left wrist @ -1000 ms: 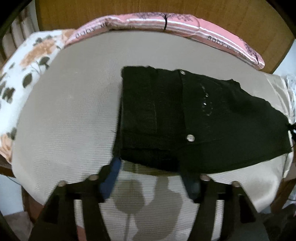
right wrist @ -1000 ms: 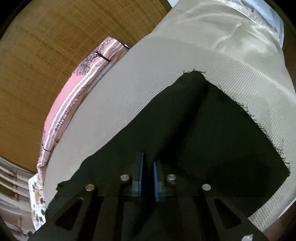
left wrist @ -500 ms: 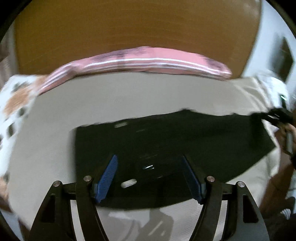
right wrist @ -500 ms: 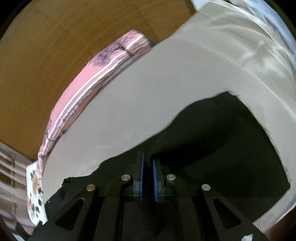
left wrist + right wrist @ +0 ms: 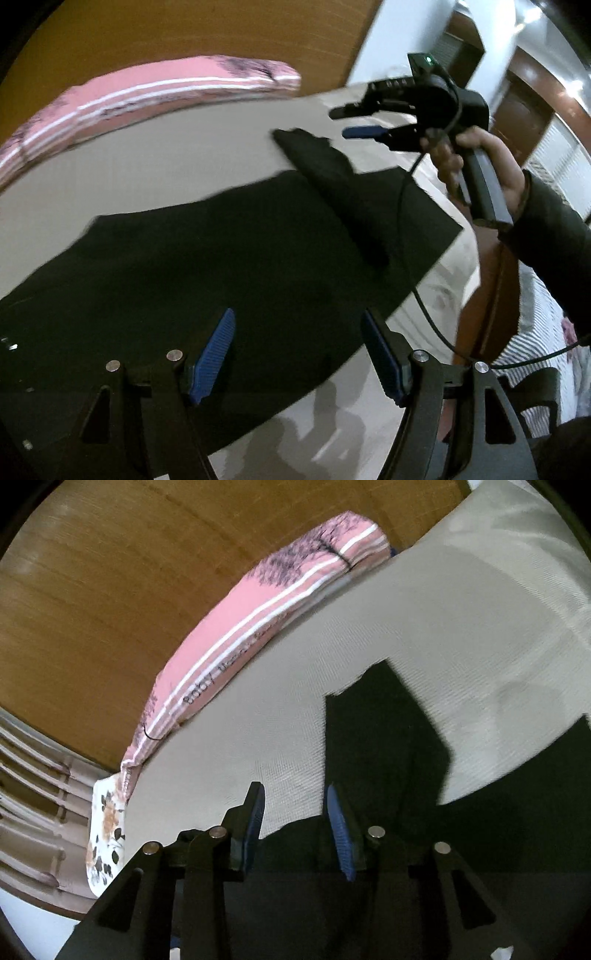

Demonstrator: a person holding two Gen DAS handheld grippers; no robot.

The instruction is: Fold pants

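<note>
Black pants (image 5: 207,258) lie flat on a beige bed sheet (image 5: 166,158). One leg end is flipped back over the rest as a strip (image 5: 332,177). My left gripper (image 5: 295,354) is open and empty, hovering over the near part of the pants. My right gripper (image 5: 345,122) shows in the left wrist view, held in a hand at the upper right, open, just beyond the flipped leg end. In the right wrist view the right gripper (image 5: 295,823) is open above the pants (image 5: 388,746), with nothing between its blue pads.
A pink striped pillow (image 5: 155,92) lies along the far edge of the bed against a wooden headboard (image 5: 184,33). A floral pillow (image 5: 105,819) sits at the left end. A cable (image 5: 424,306) hangs from the right gripper. A door (image 5: 517,110) stands at right.
My right gripper opened and let go of the leg end, which now lies flipped over the pants. My left gripper swung right and forward over the pants, staying open.
</note>
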